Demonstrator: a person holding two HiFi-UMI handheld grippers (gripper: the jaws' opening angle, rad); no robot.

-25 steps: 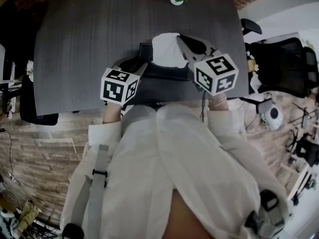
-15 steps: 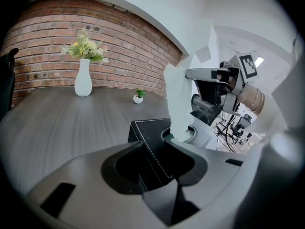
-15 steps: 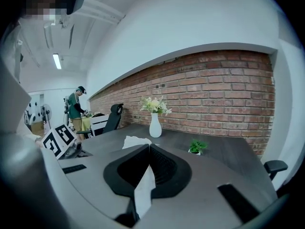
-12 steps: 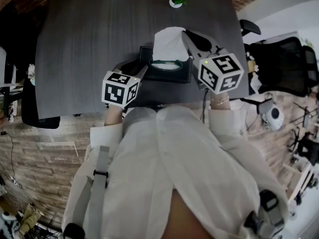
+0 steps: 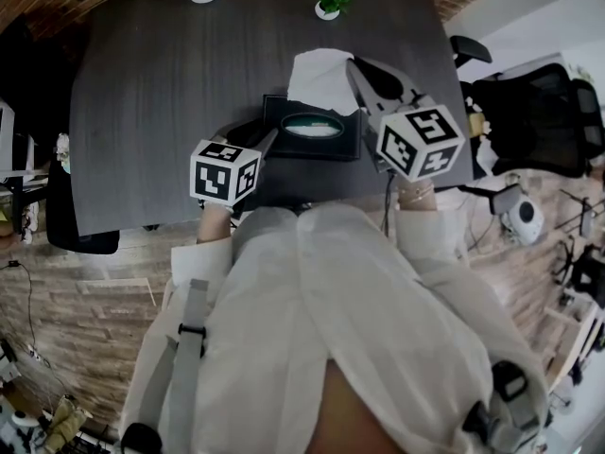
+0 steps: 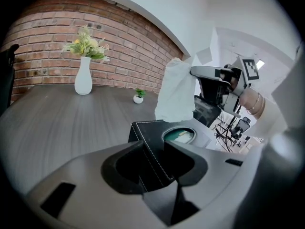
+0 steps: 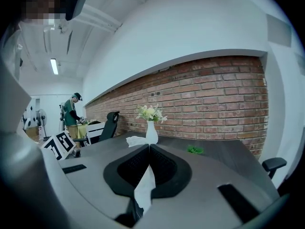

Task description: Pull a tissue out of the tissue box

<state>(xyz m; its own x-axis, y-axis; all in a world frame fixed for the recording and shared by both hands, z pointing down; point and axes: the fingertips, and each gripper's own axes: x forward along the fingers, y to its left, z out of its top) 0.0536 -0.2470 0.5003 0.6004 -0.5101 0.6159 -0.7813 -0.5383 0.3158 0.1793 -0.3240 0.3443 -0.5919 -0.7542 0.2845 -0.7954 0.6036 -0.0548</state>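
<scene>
Tissue [image 5: 321, 78] hanging just above black tissue box [image 5: 345, 145] on dark table [image 5: 142, 93], pinched in closed right gripper [image 5: 352, 62]. More tissue inside oval opening. Left gripper [image 5: 269, 140] angled down, wide jaws clamping box corner.

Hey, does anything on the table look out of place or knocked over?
Nothing stands out. The tissue above the tissue box is pinched in the right tool; the vase and small plant stand upright.

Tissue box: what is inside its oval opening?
Through the oval opening of the tissue box, something pale shows, probably the next tissue. The box itself hides how many remain below.
</scene>
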